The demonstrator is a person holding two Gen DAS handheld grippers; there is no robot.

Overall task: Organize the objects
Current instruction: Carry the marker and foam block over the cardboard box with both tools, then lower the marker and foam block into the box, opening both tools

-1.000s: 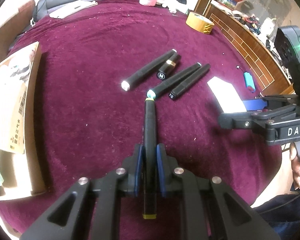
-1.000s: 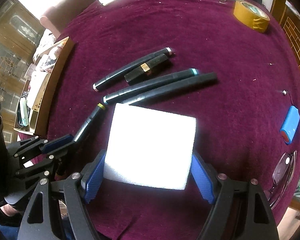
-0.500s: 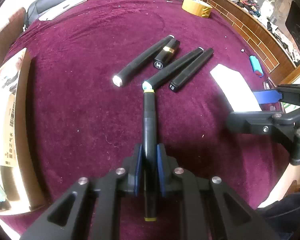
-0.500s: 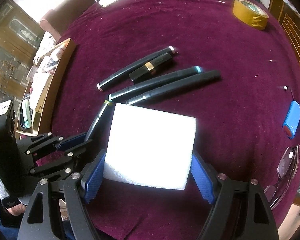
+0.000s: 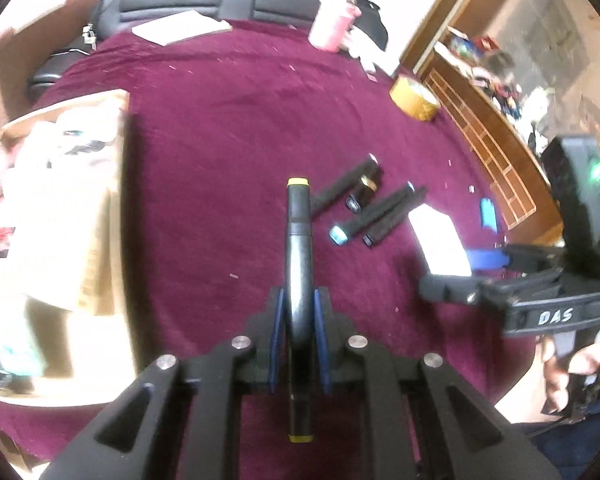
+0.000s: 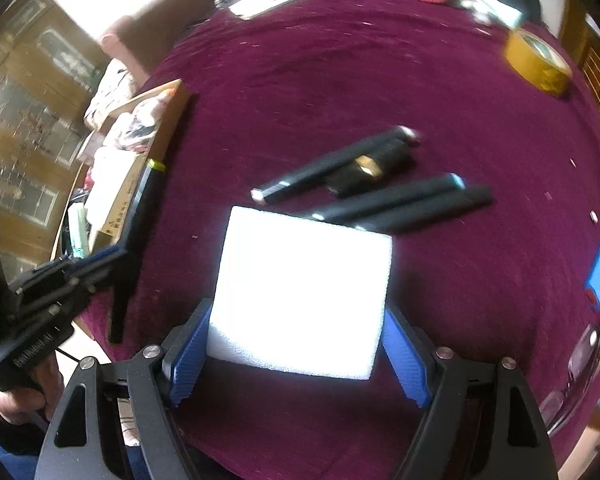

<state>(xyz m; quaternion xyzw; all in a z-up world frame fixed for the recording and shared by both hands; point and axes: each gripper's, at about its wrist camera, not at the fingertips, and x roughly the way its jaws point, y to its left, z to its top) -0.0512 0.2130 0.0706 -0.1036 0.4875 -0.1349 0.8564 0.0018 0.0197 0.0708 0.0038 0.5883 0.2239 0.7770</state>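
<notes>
Two tongs | left tongs (image 5: 299, 316) clamp yellow-capped marker (image 5: 299, 248) | right tongs (image 6: 296, 356) clamp white sponge (image 6: 300, 292)

We now carry the yellow-capped marker (image 5: 299, 264) lifted off the cloth, away from the teal-tipped marker (image 5: 370, 216) and nearer the cardboard box (image 6: 138, 160).

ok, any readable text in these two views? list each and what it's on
"DAS": white letters on the body of the right tool, seen in the left wrist view.
Left tool body: white lettering, too blurred to read.
Cardboard box side: printed label, too blurred.
Short black tube cap: a mark, too small.
</notes>
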